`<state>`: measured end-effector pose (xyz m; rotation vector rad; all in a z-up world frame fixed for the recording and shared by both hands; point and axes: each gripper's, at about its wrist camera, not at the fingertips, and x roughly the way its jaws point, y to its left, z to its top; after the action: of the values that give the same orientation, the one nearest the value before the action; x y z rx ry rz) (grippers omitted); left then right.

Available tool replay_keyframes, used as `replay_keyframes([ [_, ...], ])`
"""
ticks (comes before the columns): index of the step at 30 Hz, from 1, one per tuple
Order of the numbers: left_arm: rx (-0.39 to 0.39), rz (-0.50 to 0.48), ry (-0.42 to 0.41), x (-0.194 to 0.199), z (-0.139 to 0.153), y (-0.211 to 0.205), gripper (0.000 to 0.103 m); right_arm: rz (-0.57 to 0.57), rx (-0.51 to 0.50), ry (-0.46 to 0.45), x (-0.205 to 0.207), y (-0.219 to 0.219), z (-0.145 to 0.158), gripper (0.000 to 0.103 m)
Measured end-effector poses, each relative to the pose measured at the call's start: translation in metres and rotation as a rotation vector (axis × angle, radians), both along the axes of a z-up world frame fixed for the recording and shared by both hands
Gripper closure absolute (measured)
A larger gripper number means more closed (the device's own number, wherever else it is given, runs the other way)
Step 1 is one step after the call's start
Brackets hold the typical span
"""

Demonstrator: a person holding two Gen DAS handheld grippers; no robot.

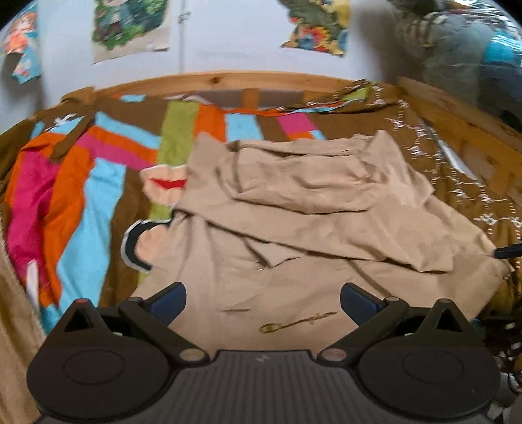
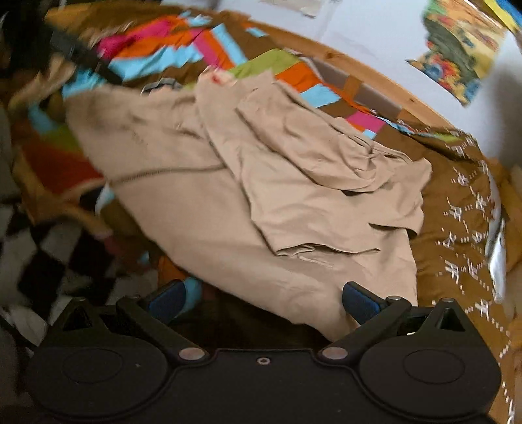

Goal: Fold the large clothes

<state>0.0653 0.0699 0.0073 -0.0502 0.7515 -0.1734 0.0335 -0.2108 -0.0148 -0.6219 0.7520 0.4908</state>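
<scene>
A large beige sweatshirt [image 1: 293,228] lies crumpled on a bed, one part folded over its body. An embroidered script logo [image 1: 293,321] shows near its close hem. My left gripper [image 1: 262,301] hovers open above that logo area, holding nothing. In the right wrist view the same beige sweatshirt [image 2: 261,182] spreads across the bed, a drawstring [image 2: 163,174] trailing on its left part. My right gripper [image 2: 262,301] is open over the garment's near corner, the right fingertip [image 2: 357,301] over the cloth and the left one off its edge.
A patchwork bedspread [image 1: 98,182] in brown, orange, pink, blue and green covers the bed. A wooden bed frame [image 1: 228,78] runs along the wall, with posters [image 1: 130,29] above. A black-and-white checked rug [image 2: 42,257] lies at the left of the right wrist view.
</scene>
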Motion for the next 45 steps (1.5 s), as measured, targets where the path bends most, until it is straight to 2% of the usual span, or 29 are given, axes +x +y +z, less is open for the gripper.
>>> replay_keyframes([
  [5, -0.055, -0.047, 0.011, -0.001, -0.007, -0.002, 0.001, 0.000, -0.019, -0.012, 0.017, 0.019, -0.016, 0.001],
  [9, -0.104, -0.079, -0.045, -0.007, -0.003, 0.000, 0.001, 0.016, -0.026, -0.020, 0.036, 0.033, -0.018, 0.001],
  [12, -0.129, -0.133, -0.075, -0.010, 0.000, -0.003, 0.001, -0.038, 0.037, -0.037, 0.059, 0.035, -0.002, 0.003],
  [15, -0.120, -0.215, -0.075, -0.013, -0.002, -0.014, 0.001, -0.113, 0.126, -0.010, 0.087, 0.032, 0.015, 0.003],
  [18, -0.077, -0.286, -0.077, -0.017, -0.005, -0.028, 0.001, -0.173, 0.208, 0.045, 0.114, 0.026, 0.026, 0.003],
  [21, -0.016, -0.303, -0.044, -0.016, -0.014, -0.036, 0.001, -0.206, 0.251, 0.078, 0.131, 0.022, 0.030, 0.003],
  [26, 0.101, -0.226, 0.057, -0.005, -0.031, -0.036, 0.001, -0.201, 0.258, 0.080, 0.132, 0.026, 0.028, 0.003],
  [28, 0.119, -0.191, 0.082, 0.000, -0.034, -0.030, 0.001, -0.188, 0.252, 0.080, 0.127, 0.026, 0.027, 0.003],
  [32, 0.191, -0.180, 0.108, 0.003, -0.036, -0.022, 0.001, -0.186, 0.254, 0.077, 0.122, 0.022, 0.024, 0.003],
  [35, 0.259, -0.166, 0.175, 0.010, -0.043, -0.018, 0.001, -0.201, 0.273, 0.085, 0.125, 0.020, 0.025, 0.003],
  [38, 0.267, -0.139, 0.251, 0.020, -0.051, -0.009, 0.001, -0.201, 0.282, 0.077, 0.131, 0.022, 0.028, 0.003],
  [41, 0.293, -0.143, 0.276, 0.025, -0.052, -0.007, 0.001, -0.191, 0.292, 0.072, 0.135, 0.023, 0.030, 0.003],
  [45, 0.397, -0.175, 0.264, 0.030, -0.055, -0.013, 0.003, -0.188, 0.307, 0.078, 0.138, 0.018, 0.029, 0.003],
])
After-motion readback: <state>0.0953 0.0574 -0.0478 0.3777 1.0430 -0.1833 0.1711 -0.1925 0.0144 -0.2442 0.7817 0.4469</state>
